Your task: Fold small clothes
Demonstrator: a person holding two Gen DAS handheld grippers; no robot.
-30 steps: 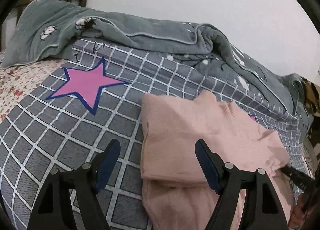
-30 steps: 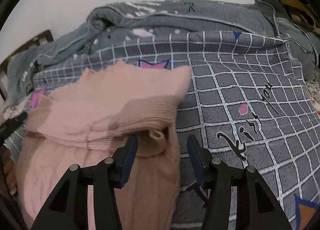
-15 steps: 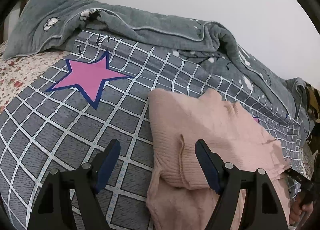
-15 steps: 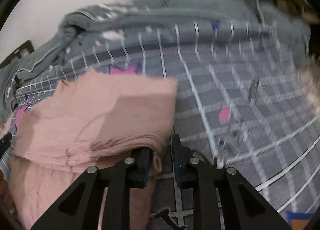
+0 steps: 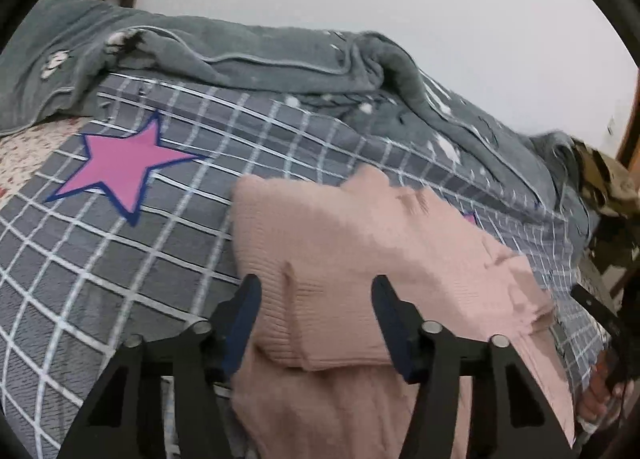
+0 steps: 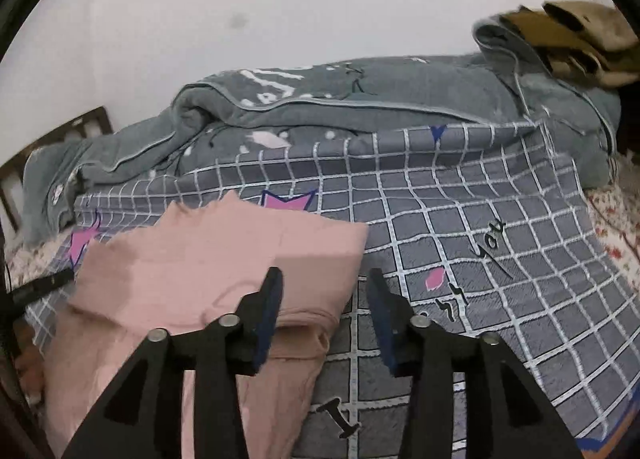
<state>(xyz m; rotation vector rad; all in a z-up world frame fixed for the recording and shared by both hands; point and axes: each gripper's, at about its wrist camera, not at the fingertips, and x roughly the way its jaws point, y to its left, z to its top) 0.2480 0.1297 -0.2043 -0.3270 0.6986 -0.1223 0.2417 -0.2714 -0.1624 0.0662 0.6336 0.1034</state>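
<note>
On the checked bedspread [image 6: 460, 219] lies a folded pink garment [image 6: 224, 259]

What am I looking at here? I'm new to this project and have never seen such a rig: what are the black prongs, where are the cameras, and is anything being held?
No robot here: a person holds a two-finger gripper in each hand, each carrying a fisheye camera that looks along its fingers. The black prongs with blue pads at the bottom of each picture are those fingers.

One picture is from the left gripper, the other from the right gripper. Both look across a bed with a grey checked cover bearing a pink star, and a rumpled grey blanket behind it.

A pink knit garment, partly folded, lies on the cover. The left gripper's jaws are closing around its folded edge, the pads not yet pressing. The right gripper's jaws are opening, with the garment's corner beside them. Nothing is held.
</note>
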